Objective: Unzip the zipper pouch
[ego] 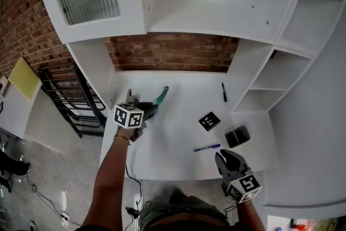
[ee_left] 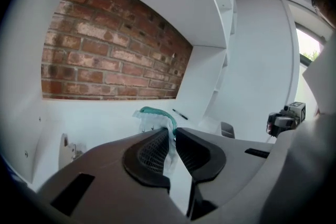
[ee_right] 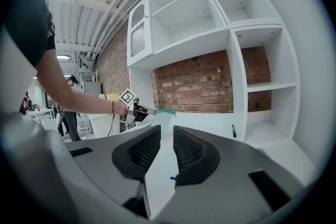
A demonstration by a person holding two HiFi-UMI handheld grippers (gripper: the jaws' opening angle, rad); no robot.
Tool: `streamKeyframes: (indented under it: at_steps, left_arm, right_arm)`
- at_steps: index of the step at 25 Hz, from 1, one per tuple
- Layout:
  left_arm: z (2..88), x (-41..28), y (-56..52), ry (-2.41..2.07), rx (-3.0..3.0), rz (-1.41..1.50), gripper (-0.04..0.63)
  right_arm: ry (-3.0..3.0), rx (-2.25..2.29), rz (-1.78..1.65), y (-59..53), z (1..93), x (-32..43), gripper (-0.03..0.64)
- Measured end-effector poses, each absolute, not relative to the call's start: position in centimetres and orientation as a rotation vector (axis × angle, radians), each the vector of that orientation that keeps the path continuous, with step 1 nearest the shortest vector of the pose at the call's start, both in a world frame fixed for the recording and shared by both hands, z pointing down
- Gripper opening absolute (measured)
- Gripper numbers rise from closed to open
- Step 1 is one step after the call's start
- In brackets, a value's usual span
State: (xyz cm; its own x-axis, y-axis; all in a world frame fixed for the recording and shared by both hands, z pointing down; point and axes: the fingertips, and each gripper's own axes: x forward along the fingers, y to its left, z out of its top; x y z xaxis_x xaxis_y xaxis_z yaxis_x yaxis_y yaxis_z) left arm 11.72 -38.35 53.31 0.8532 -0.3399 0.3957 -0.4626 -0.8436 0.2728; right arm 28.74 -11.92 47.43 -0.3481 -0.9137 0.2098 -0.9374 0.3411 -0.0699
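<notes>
Left arm stretched to the far left of the white surface (ego: 173, 135), left claw (ee_left: 172, 131) clamped on the teal-zippered pouch (ee_left: 153, 117). The right claw (ee_right: 161, 128) hovers near right, closed and empty, a blue pen (ego: 207, 147) and marker tile (ego: 209, 121) between them.

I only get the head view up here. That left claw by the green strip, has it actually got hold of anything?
Observer: Yes. The left gripper view shows the left gripper pinching the clear film of the zipper pouch between its jaws.
Visitor: And the green strip?
Observer: That is the pouch's teal zipper edge, arching up just beyond the jaw tips.
Visitor: Is the other claw holding something?
Observer: No. The right gripper has its jaws almost together with nothing between them.
</notes>
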Motion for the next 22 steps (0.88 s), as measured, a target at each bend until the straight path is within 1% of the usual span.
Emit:
streamKeyframes:
  at_steps: [11,22]
  left_arm:
    - [56.1,13.3,-36.6,-0.537,2.616,0.462,0.040]
    - [60.3,16.9,-32.3,-0.403,2.595,0.584,0.040]
  right_arm:
    - [-2.434,1.708,0.272,-11.4,48.2,29.1,0.074]
    - [-2.428,1.695,0.265,-11.1,48.4,29.4,0.074]
